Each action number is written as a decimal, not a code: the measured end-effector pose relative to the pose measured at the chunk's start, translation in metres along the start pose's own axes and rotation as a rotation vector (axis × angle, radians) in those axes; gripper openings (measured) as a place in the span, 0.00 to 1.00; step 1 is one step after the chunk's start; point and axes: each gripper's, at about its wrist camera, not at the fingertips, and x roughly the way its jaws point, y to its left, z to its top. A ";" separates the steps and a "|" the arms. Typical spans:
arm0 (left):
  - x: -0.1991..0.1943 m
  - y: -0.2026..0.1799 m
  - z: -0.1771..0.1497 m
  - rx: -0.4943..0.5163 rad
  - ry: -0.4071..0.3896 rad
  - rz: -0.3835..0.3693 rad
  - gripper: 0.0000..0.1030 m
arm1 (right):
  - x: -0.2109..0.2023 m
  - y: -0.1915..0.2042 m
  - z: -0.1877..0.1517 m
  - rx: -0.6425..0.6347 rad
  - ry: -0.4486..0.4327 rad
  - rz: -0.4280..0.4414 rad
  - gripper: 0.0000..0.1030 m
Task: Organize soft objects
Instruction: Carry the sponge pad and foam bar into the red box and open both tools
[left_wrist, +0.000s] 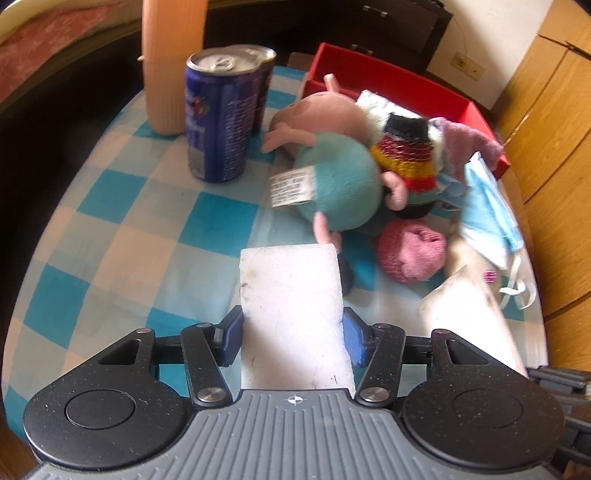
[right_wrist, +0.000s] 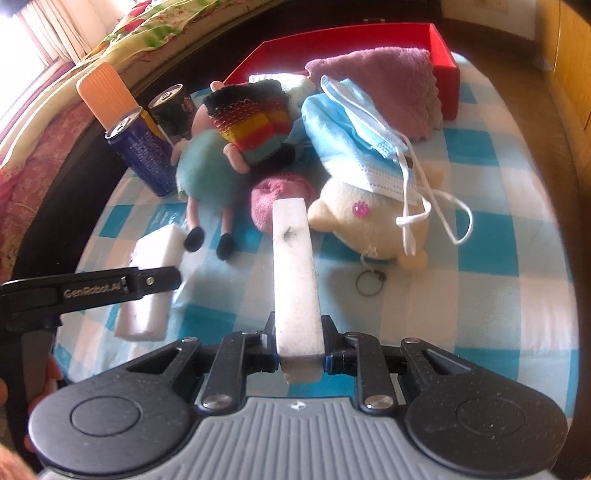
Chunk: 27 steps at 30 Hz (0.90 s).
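My left gripper (left_wrist: 293, 332) is shut on a flat white sponge block (left_wrist: 291, 306), with its blue pads against the block's two long sides. The right wrist view shows this same gripper (right_wrist: 155, 280) and its sponge (right_wrist: 147, 291) at the left. My right gripper (right_wrist: 299, 350) is shut on a second white sponge block (right_wrist: 295, 273), which stands on its narrow edge and points at the pile. Ahead lie a teal-bodied plush pig (left_wrist: 336, 184) (right_wrist: 207, 170), a striped knit piece (right_wrist: 255, 125), a pink sock ball (left_wrist: 410, 251), a blue face mask (right_wrist: 362, 140) and a cream plush (right_wrist: 369, 225).
An open red box (left_wrist: 369, 74) (right_wrist: 443, 51) stands at the back of the checked blue cloth, and a pink towel (right_wrist: 388, 81) hangs over its edge. Two drink cans (left_wrist: 218, 118) and an orange ribbed cup (left_wrist: 170, 62) stand at the left. A metal key ring (right_wrist: 369, 284) lies near the cream plush.
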 end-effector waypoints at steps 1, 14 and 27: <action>-0.002 -0.002 0.000 0.004 -0.005 -0.008 0.53 | -0.002 0.000 -0.002 0.006 -0.001 0.014 0.01; -0.029 -0.015 -0.005 0.040 -0.083 -0.058 0.54 | -0.039 0.000 -0.023 0.048 -0.084 0.156 0.01; -0.054 -0.033 0.009 0.068 -0.194 -0.099 0.55 | -0.069 0.000 -0.011 0.068 -0.223 0.189 0.01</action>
